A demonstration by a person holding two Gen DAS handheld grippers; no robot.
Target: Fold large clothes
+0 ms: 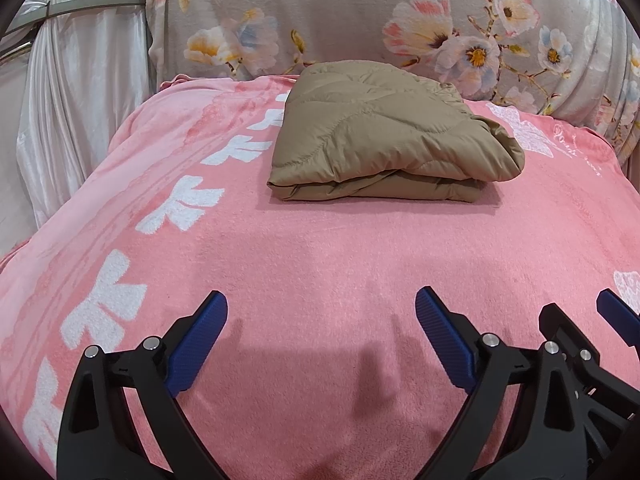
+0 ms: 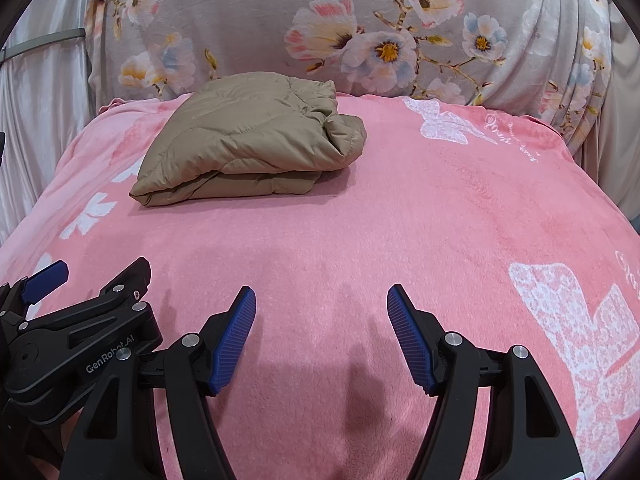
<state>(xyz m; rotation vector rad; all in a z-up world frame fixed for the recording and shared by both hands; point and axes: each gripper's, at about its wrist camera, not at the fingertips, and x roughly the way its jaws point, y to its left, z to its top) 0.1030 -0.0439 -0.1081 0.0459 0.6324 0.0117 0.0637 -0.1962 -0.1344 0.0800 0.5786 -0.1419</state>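
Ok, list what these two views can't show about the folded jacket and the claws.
- Jacket: its far side and underside are hidden by its own bulk in both views; sleeves, zip and collar are tucked out of sight.
- Right claw: in the left wrist view only one blue tip shows, cut off by the right edge.
- Left claw: in the right wrist view, partly cut off by the left edge.

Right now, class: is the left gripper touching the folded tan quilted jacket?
Apart. The left wrist view shows the left gripper, jaws open, with bare pink blanket before the folded tan quilted jacket.
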